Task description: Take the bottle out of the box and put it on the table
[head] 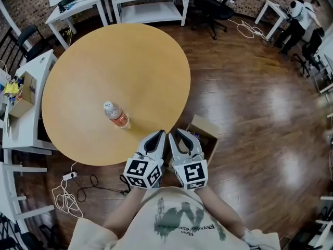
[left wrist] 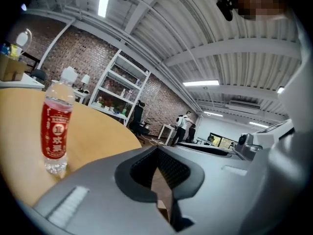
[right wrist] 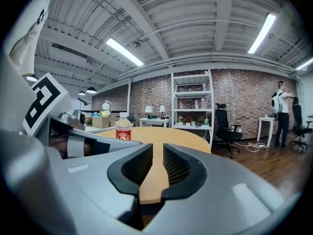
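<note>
The red-labelled clear plastic bottle [head: 116,115] is standing upright on the round wooden tabletop [head: 130,61], ahead-left of the clenched, empty left tool [head: 158,135], farther from the slightly parted, empty right tool [head: 182,135].

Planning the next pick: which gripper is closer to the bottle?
Left. The left gripper is at the table edge, below-right of the bottle; the right gripper is beyond it, by the box.

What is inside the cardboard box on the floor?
The box's visible part looks empty; the right gripper covers the rest. The bottle stands on the table.
</note>
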The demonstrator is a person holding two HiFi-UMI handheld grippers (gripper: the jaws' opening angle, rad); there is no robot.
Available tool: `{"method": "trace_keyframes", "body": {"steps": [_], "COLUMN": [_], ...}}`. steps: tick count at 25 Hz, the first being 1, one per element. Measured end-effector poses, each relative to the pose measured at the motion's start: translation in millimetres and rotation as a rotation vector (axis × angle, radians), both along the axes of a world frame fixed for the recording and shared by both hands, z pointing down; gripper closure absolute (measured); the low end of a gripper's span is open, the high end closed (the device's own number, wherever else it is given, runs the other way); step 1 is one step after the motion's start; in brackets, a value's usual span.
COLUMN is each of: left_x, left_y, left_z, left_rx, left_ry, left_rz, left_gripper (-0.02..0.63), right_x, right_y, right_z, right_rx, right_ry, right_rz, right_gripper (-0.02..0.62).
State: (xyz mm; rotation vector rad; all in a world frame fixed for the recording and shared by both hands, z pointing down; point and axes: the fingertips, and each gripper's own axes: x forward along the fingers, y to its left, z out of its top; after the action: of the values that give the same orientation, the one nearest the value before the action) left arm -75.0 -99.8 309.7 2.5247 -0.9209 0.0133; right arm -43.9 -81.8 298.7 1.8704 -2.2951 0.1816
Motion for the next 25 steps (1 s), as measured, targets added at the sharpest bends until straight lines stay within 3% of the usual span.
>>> {"method": "trace_keyframes", "body": {"steps": [5, 8, 16, 25], "left_x": [50, 67, 97, 106], "left_y": [37, 51, 80, 89], "left_z": [-13, -16, -18, -18], "left_rx": [0.034, 0.054, 0.085, 0.089], "left_ry": [-0.017, -0.028, -0.056, -0.072], "left_rz": [0.100, 0.134, 0.172, 0.189], "left_gripper": [0.607, 0.607, 0.607, 0.607], "right_x": [46, 64, 95, 102], "right_y": [39, 55, 81, 88], "right_z": [-2, -1, -10, -13], "right_rx": [-0.027, -0.038, -0.006, -0.005], "right_ry": [-0.033, -0.055, -0.059, -0.052], "right_rz": [0.076, 0.105, 0.134, 0.134], "right_gripper": [0.594, 0.595, 0.595, 0.595]}}
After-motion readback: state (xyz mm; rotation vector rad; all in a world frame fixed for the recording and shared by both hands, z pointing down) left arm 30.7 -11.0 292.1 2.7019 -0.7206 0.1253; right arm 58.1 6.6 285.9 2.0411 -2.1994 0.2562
